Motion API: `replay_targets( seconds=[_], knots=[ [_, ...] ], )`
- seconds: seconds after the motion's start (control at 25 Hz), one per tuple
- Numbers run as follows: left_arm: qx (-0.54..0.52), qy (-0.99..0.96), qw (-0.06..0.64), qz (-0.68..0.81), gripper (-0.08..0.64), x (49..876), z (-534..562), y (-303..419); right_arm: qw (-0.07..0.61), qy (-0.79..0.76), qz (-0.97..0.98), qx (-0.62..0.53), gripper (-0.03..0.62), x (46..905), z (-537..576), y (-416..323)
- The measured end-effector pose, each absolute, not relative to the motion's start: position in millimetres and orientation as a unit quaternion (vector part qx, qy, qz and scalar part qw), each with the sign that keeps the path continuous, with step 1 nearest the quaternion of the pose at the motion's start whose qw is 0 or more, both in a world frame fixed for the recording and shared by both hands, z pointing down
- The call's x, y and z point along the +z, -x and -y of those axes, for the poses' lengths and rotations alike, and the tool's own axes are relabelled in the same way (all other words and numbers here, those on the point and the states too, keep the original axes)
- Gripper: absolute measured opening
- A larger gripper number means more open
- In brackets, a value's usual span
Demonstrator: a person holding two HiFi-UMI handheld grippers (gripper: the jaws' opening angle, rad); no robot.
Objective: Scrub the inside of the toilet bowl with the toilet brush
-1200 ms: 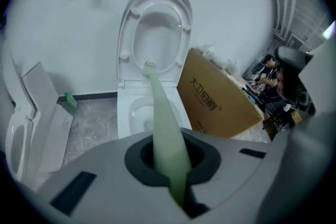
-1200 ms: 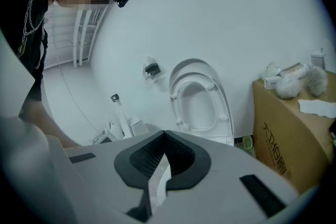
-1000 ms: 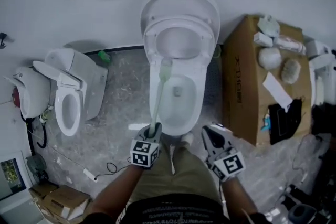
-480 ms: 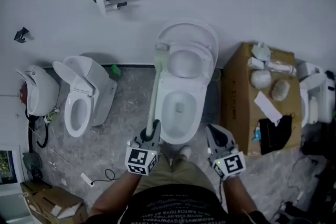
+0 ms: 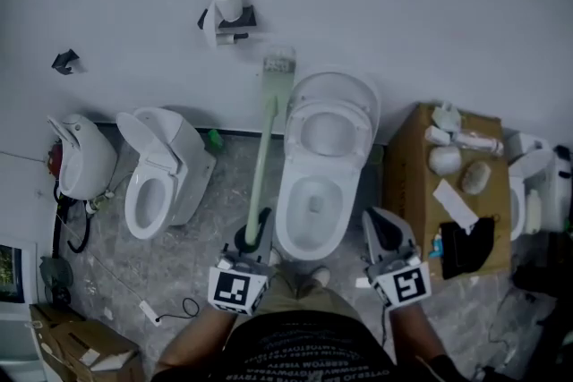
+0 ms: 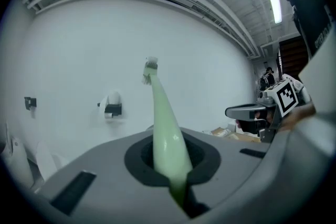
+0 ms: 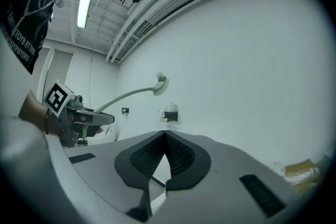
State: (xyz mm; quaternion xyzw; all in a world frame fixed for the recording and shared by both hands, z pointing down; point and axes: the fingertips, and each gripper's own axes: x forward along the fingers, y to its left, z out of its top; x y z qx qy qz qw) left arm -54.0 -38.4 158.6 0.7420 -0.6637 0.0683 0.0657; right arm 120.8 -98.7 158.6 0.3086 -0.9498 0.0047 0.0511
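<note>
Holding: left gripper (image 5: 253, 239) clamped on toilet brush (image 5: 261, 161) handle; brush head at 12 o'clock, over the wall, outside the bowl.
Toilet bowl (image 5: 285, 219): head view only, 1 o'clock of left gripper.
Right gripper (image 5: 382, 224): own view shows jaws together, empty.
</note>
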Motion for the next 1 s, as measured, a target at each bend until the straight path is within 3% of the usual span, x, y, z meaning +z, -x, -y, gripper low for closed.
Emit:
replay_targets(
  seconds=[0.16, 0.56, 1.0],
  knots=[
    [0.049, -0.736, 0.029, 0.674, 0.002, 121.9, 33.3, 63.3, 0.04, -0.317, 0.947, -0.018, 0.003, 131.9, 96.6, -118.8],
    [0.043, -0.764, 0.027, 0.643, 0.002, 114.7, 54.1, 103.4, 0.055, -0.359, 0.931, -0.015, 0.004, 120.7, 94.0, -93.4],
    [0.048, -0.806, 0.012, 0.59, 0.002, 105.5, 81.2, 193.6, 0.064, -0.418, 0.906, -0.024, 0.003, 113.9, 95.3, -6.0]
  ],
)
